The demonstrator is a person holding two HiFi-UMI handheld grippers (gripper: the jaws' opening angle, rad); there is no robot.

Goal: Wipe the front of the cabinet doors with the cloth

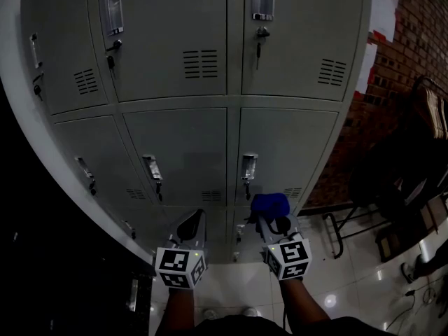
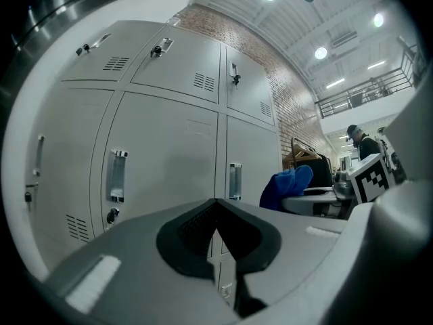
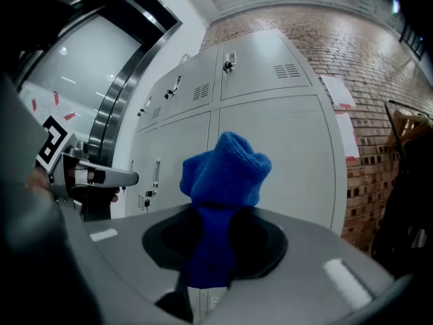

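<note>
we are holding the cloth (image 3: pixel 226 171) clenched in the right gripper (image 3: pixel 215 249). its jaws are pinching the lower part of the bundle, and the blue top is bunching up above them. the left gripper (image 2: pixel 216 239) is closed on nothing, with its jaws meeting and only the cabinet (image 2: pixel 162 141) showing past them.

in the head view the cloth (image 1: pixel 271 205) is sitting toward 5 o'clock, in front of the lower right door (image 1: pixel 287 145) and just below its handle (image 1: pixel 248 168). we cannot tell whether it is touching the metal yet.

to wipe well, we are thinking the bunched top should be pressed flat against the door, not dabbed with one corner. we would then be sweeping in overlapping passes from 12 o'clock down to 6 o'clock. the grip is sitting low on the bundle, so a hard push may be folding the cloth over the jaws, and a steady, moderate pressure seems safer. the handle and the vent slots (image 1: pixel 292 192) are calling for slower strokes around them. on the upper doors the keys (image 1: pixel 257 51) are hanging in the locks, so we would be skirting them.

both forearms are reaching in from 6 o'clock toward 12 o'clock, with the marker cubes facing up at the head camera. the left gripper (image 1: pixel 190 226) is hanging at 9 o'clock of the right gripper (image 1: pixel 271 222), near it and pointing at the same lower row of doors, above the pale floor (image 1: pixel 238 285).
</note>
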